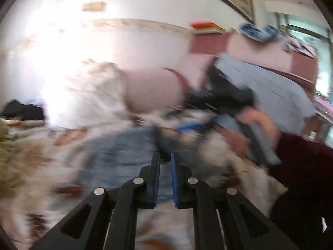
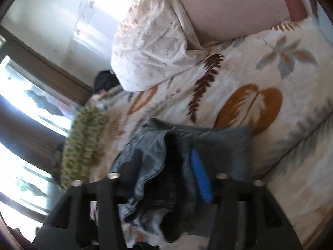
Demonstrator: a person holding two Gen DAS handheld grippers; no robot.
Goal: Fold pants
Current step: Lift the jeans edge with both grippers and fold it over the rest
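The pants are blue jeans [image 1: 122,152] lying on a leaf-patterned bedspread [image 1: 41,160]. The left wrist view is blurred by motion. My left gripper [image 1: 165,156] has its jaws nearly closed, with denim between the blue pads. In the right wrist view the jeans [image 2: 158,162] hang bunched in my right gripper [image 2: 166,156], whose blue-padded finger [image 2: 200,179] presses on the cloth. The right gripper also shows in the left wrist view [image 1: 258,143], gripped by the person's hand, with denim hanging from it.
A white pillow [image 2: 149,48] and a pink pillow [image 2: 231,10] lie at the head of the bed. A green patterned cushion [image 2: 83,145] sits at the bed's edge by a window [image 2: 25,108]. A shelf with a red box [image 1: 203,26] stands behind.
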